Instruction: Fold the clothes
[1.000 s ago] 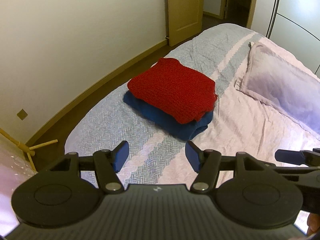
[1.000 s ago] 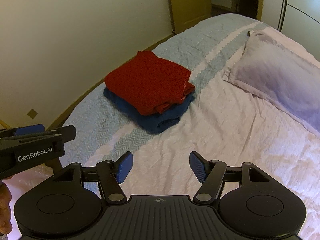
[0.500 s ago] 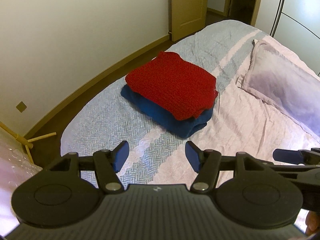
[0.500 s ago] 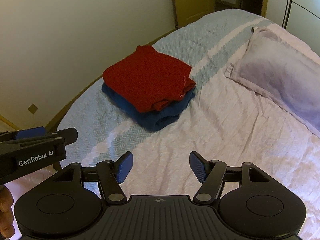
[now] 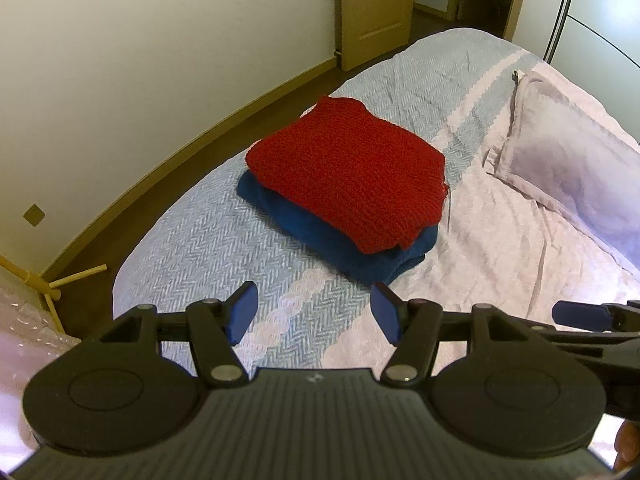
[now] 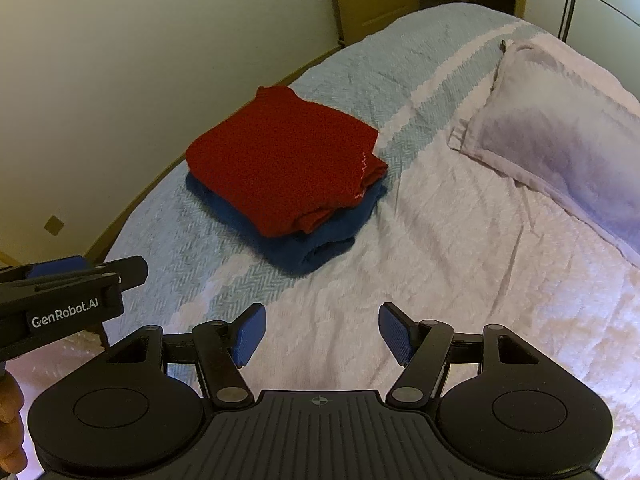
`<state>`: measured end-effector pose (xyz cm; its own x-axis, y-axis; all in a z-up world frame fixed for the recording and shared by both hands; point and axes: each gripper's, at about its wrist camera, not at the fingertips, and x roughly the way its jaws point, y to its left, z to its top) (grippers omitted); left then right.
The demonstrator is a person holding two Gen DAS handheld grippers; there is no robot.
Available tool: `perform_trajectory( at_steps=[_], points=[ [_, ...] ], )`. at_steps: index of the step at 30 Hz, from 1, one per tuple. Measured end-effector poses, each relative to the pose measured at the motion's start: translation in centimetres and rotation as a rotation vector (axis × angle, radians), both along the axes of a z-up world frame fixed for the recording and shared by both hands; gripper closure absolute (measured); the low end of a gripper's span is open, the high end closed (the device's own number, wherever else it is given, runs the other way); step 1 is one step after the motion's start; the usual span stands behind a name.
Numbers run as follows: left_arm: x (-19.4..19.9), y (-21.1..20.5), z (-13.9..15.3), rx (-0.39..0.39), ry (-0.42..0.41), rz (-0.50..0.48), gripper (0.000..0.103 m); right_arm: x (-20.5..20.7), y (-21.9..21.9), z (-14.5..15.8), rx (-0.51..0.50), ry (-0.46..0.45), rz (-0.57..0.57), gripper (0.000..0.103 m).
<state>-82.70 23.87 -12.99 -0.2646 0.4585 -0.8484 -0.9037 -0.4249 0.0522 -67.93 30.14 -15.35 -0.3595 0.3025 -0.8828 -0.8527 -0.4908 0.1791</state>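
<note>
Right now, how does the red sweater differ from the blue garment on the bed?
The red sweater lies on top; the blue garment lies under it, directly on the bed. The red sweater shows its whole upper face, while the blue garment shows only its edges. The red sweater has a coarse knit; the blue garment looks smoother. Both are folded and stacked, and neither gripper touches them: the left gripper and right gripper are open.

The bed (image 5: 224, 240), with its blue-and-pink bedspread, is carrying a folded blue garment (image 5: 320, 236) near its left edge, and a pale pillow (image 5: 568, 164) is lying toward the right side.
</note>
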Motion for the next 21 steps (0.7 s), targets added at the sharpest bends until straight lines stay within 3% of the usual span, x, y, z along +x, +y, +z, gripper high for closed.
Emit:
perform_trajectory(
  at_steps=[12, 21],
  points=[
    [-2.7, 2.7, -1.9, -0.038, -0.014, -0.009, 0.044, -2.7, 2.4, -2.1, -0.036, -0.029, -0.006, 0.037],
    [-3.6, 3.5, -2.3, -0.037, 0.019, -0.007, 0.044, -3.4, 3.3, -2.9, -0.049, -0.041, -0.014, 0.037]
  ],
)
